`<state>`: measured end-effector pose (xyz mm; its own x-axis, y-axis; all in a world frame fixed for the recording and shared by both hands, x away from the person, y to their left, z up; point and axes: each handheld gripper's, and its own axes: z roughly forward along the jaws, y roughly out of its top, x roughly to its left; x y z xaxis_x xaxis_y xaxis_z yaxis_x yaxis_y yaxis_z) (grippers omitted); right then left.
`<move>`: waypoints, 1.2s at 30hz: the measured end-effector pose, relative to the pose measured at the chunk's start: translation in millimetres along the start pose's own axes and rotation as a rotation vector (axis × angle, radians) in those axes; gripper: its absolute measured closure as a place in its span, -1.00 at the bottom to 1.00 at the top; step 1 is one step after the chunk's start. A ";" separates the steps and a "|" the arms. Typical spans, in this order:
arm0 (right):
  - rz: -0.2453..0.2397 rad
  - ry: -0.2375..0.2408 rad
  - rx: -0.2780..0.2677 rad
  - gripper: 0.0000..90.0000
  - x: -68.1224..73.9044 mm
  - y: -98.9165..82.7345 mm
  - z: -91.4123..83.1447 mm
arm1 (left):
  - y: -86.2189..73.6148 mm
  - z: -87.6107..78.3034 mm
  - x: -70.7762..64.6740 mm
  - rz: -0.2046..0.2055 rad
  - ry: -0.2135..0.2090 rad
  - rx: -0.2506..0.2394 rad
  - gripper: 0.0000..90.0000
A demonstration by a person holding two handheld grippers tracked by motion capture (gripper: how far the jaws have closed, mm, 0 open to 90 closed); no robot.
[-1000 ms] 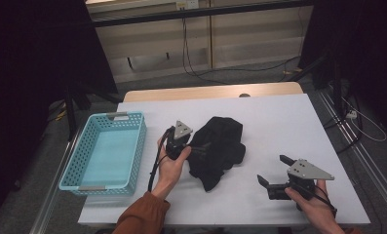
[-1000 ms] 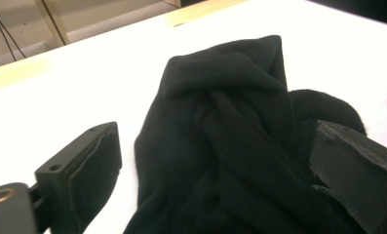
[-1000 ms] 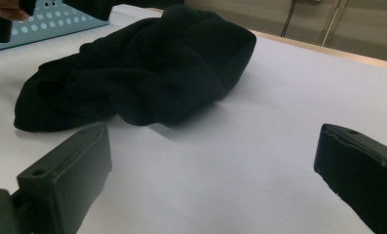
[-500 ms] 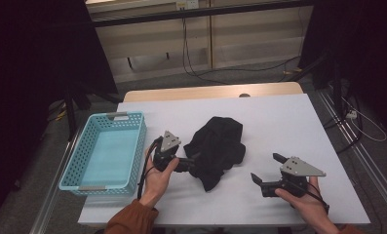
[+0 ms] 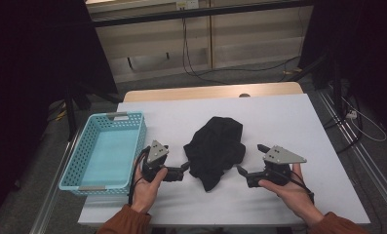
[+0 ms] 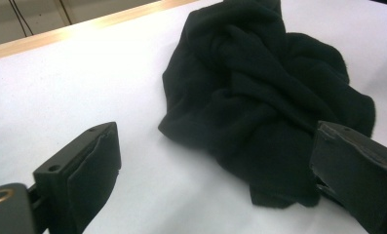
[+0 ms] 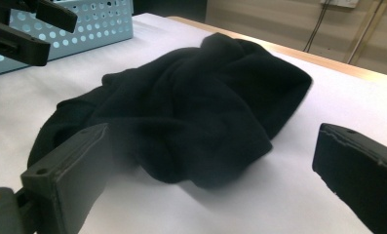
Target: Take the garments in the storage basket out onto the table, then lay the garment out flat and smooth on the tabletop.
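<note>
Left gripper (image 5: 183, 168): held in the person's left hand (image 5: 147, 187) near the front edge of the counter, jaws spread wide, nothing between them; its tips sit just left of the black cloth, apart from it as far as the high view shows.
Right gripper (image 5: 249, 163): held in the person's right hand (image 5: 291, 192), jaws likewise spread and empty, pointed left toward the cloth from just beside its right edge.
Black cloth (image 5: 215, 148): a crumpled, bunched heap lying on the counter between the two grippers, a narrow tail trailing toward the near edge; seen along the left gripper's jaws (image 6: 264, 112) as thick folds, and along the right gripper's jaws (image 7: 181, 112) as a rounded mound.
Counter (image 5: 279, 117): white top with a pale wooden strip along its far edge.
Basket (image 5: 76, 163): light blue, perforated sides, standing at the counter's left end, just left of the left hand; nothing visible inside.
Far background: dark curtains on both sides, cables hanging against a pale wall.
</note>
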<state>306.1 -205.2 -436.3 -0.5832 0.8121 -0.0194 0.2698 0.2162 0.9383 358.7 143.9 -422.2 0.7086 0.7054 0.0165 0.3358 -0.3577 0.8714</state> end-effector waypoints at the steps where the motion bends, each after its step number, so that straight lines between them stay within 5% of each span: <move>1: -0.005 0.001 0.002 -0.98 0.9 1.1 2.0 | -2.7 -1.4 0.1 0.014 0.006 0.005 -0.89; 6: -0.026 0.017 0.019 -0.98 6.5 1.6 11.7 | -14.5 -0.6 3.9 0.005 0.008 0.048 -0.90; 13: -0.066 0.036 0.020 -0.88 15.6 -1.3 20.3 | -12.0 2.3 1.3 0.031 0.031 0.043 -0.89; 15: -0.074 0.047 0.033 -0.88 17.2 -1.9 22.7 | -12.3 3.3 1.9 0.002 0.006 0.044 -0.90; 18: -0.078 0.076 0.054 -0.82 18.7 -1.8 26.4 | -12.6 5.6 -3.2 0.025 0.008 0.070 -0.90; 21: -0.098 0.129 0.064 -0.82 19.9 7.6 31.7 | -14.0 4.9 -7.9 -0.033 -0.051 0.097 -0.90; 25: -0.114 0.155 0.059 -0.77 25.8 22.4 42.8 | -13.8 6.5 -15.3 0.036 -0.038 0.088 -0.89; 28: -0.141 0.180 0.101 -0.72 33.1 24.9 54.2 | -13.9 8.3 -13.4 0.023 -0.059 0.098 -0.90; 36: -0.207 0.240 0.222 -0.35 50.3 26.9 75.5 | -13.7 10.2 -12.7 0.043 -0.032 0.106 -0.89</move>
<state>342.0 -117.7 -438.1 -0.7987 0.5943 -0.0947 0.2709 0.4957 0.8252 351.4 133.6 -439.3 0.7423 0.6691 0.0357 0.3673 -0.4509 0.8135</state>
